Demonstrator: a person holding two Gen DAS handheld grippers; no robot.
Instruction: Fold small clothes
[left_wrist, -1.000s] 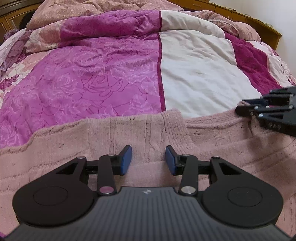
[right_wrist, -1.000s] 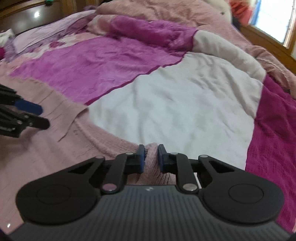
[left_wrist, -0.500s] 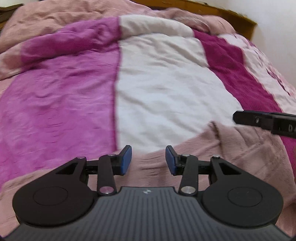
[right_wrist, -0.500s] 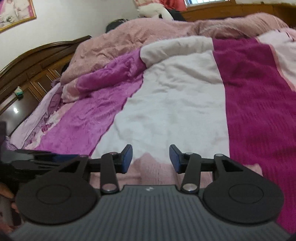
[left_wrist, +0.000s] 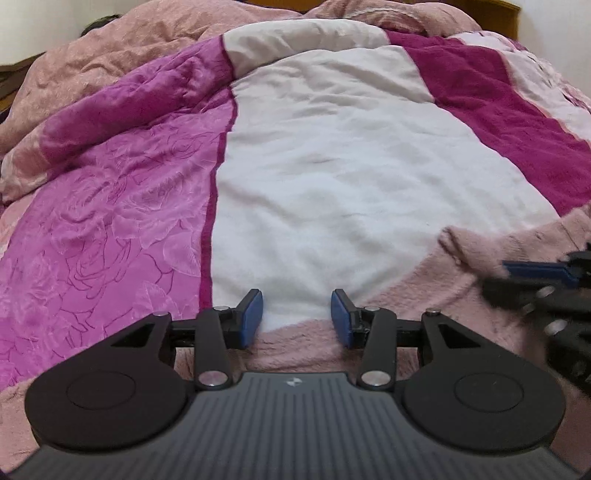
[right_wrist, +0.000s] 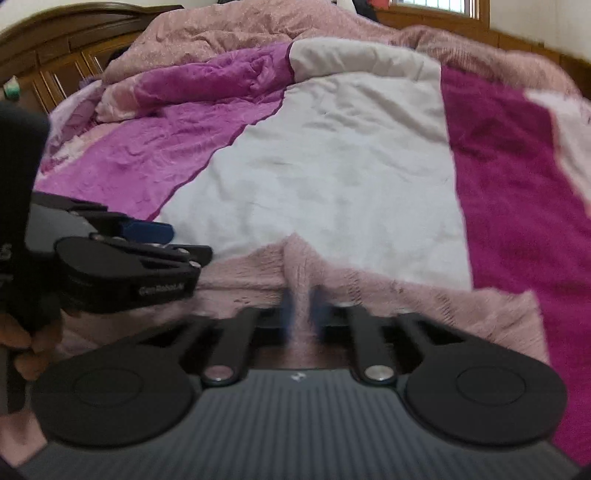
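While the right gripper (right_wrist: 301, 308) pinches a ridge of the fuzzy pink knit garment (right_wrist: 258, 273) — probably to fold it — the left gripper (left_wrist: 296, 318) hovers spread, empty, above its edge.

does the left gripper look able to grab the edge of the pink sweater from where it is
Probably yes. The left gripper is open, and the pink sweater edge lies right between its fingers with nothing in the way.

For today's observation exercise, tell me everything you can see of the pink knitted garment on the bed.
The pink garment is a fuzzy, soft-looking dusty-pink knit, lying along the near edge of the quilt. A raised fold of it sits between the nearly closed right tongs, blurred by motion. The left tongs are open above its edge, gripping nothing. Its full shape is hidden.
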